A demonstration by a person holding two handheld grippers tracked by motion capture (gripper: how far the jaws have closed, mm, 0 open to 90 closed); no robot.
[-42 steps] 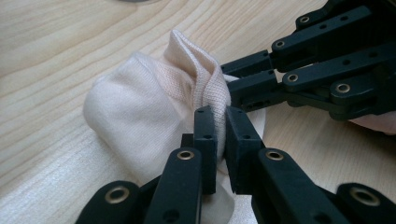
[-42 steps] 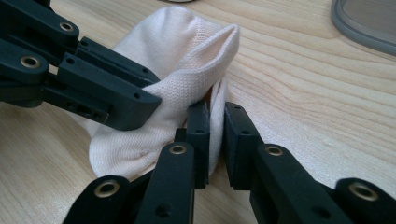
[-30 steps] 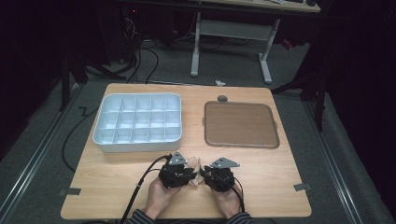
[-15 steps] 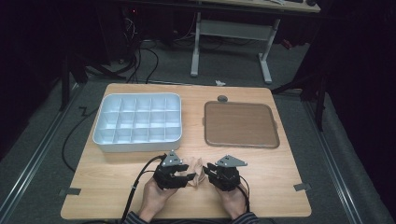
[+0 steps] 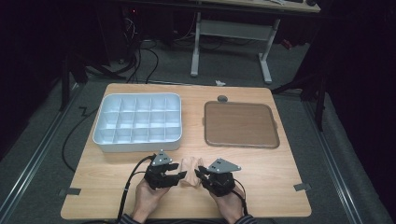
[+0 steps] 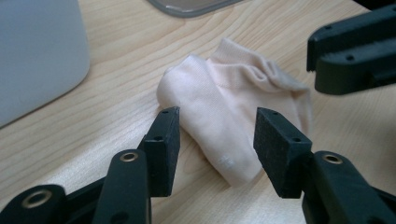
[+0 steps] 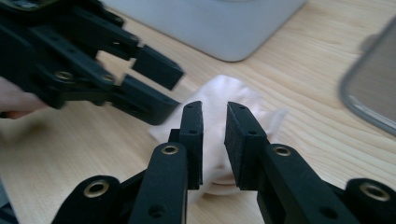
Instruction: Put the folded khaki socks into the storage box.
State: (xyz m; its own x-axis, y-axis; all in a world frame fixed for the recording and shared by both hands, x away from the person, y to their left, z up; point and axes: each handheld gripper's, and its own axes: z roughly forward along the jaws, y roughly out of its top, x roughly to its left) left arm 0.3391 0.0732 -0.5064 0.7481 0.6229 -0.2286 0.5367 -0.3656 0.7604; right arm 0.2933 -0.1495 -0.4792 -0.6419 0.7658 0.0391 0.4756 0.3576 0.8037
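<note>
A pale pink sock [image 5: 189,169] lies crumpled on the wooden table near its front edge, between my two grippers. My left gripper [image 5: 180,176] points right at it. In the left gripper view its jaws [image 6: 219,114] stand open and have just been opening; the sock [image 6: 219,98] lies between and beyond them, untouched by the pads. My right gripper [image 5: 200,173] points left. Its jaws [image 7: 215,106] have just been closing to a narrow gap, above the sock [image 7: 219,91], and no fabric looks pinched.
A white compartment box [image 5: 135,145] stands at the back left, its near wall just behind the sock. A brown flat tray [image 5: 240,123] lies at the back right, with a small grey disc [image 5: 222,98] behind it. Tape marks [image 5: 299,187] sit near the front corners.
The left gripper has drawn away to the left and its jaws have spread. The sock now shows on the table between the two grippers. The right gripper has risen a little.
</note>
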